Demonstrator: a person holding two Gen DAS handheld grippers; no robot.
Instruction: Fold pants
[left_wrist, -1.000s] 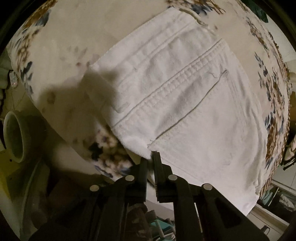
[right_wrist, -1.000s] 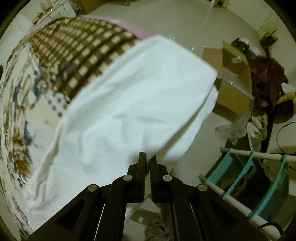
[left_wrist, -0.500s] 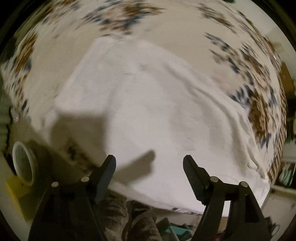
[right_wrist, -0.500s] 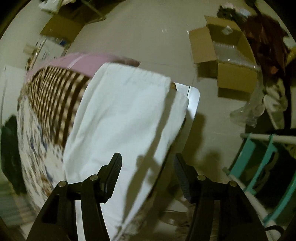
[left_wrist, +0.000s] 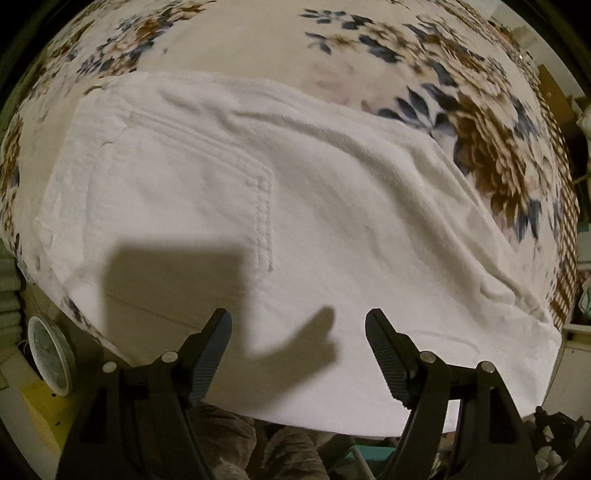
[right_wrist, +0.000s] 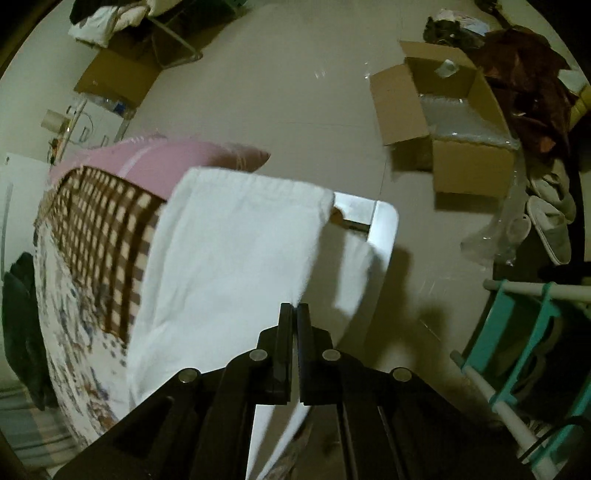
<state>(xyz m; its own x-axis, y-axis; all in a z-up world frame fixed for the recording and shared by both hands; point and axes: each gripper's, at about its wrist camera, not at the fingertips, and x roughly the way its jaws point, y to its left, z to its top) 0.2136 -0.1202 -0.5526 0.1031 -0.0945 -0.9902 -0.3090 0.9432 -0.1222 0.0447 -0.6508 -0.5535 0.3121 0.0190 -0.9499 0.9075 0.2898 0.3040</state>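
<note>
White pants (left_wrist: 295, 206) lie flat on a floral bedspread (left_wrist: 258, 40), back pocket (left_wrist: 207, 184) up, waist at the left. My left gripper (left_wrist: 298, 325) is open and empty, just above the pants' near edge. In the right wrist view the pants' legs (right_wrist: 229, 258) run over the bed's end, across a checked cloth (right_wrist: 107, 229). My right gripper (right_wrist: 294, 308) is shut at the near corner of the white fabric; whether cloth is pinched between the fingers cannot be told.
A pink pillow (right_wrist: 162, 166) lies at the bed's end. An open cardboard box (right_wrist: 454, 122), slippers (right_wrist: 550, 229) and a teal rack (right_wrist: 524, 332) stand on the floor at the right. A round clock (left_wrist: 48, 354) sits left of the bed.
My left gripper let go of the waist corner, opened wide and now faces the pants lying flat. My right gripper opened half a second ago and has shut again at the leg's corner.
</note>
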